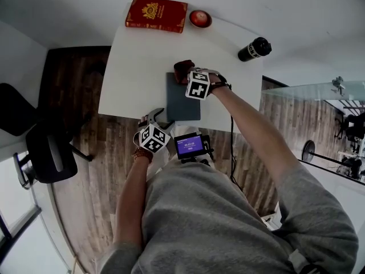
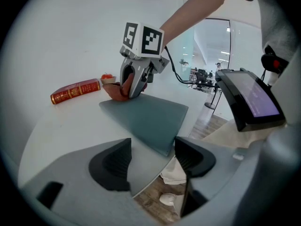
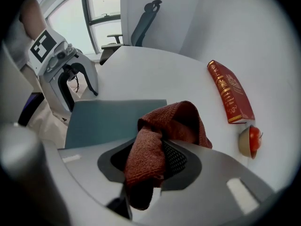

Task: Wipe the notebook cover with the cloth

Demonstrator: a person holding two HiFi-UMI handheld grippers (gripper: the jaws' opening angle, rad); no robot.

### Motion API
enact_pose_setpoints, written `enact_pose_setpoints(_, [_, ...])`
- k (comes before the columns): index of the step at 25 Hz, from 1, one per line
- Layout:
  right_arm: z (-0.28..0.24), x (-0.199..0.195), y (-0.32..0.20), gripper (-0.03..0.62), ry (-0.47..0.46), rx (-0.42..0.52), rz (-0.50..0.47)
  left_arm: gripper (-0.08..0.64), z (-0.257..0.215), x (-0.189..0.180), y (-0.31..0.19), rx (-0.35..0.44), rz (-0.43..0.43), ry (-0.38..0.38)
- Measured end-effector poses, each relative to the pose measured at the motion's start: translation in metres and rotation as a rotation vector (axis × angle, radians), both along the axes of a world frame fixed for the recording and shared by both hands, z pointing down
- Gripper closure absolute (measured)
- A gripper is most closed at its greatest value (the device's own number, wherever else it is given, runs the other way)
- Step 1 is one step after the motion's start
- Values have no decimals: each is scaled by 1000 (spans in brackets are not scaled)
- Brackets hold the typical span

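Notebook [image 1: 182, 100] on white table [image 1: 134, 61], wooden floor [image 1: 100, 170]

The right tongs [image 3: 149, 161] clamp the rust-red cloth [image 3: 175, 124] at the edge of the grey notebook [image 3: 108, 119].

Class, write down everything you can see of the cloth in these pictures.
The cloth is reddish-brown with a coarse, woven-looking texture. It is bunched and folded, not spread flat. The right tool is shut on it, with one fold trailing back between the jaws and the rest humped beyond them. It sits at the far edge of the grey-blue notebook on the white table and appears to touch it.
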State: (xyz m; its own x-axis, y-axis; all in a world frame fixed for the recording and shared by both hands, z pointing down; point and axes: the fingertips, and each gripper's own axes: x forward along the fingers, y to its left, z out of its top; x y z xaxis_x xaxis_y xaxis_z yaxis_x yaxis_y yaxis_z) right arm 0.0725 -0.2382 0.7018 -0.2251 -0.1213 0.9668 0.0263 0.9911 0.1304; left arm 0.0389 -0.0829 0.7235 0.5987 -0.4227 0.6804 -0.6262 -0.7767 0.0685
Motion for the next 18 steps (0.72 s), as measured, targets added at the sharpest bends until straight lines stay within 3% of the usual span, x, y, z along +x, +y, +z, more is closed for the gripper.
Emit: enact_pose_setpoints(18, [1, 1, 29, 456, -13, -55, 62, 279, 0, 0, 0, -3, -3, 1])
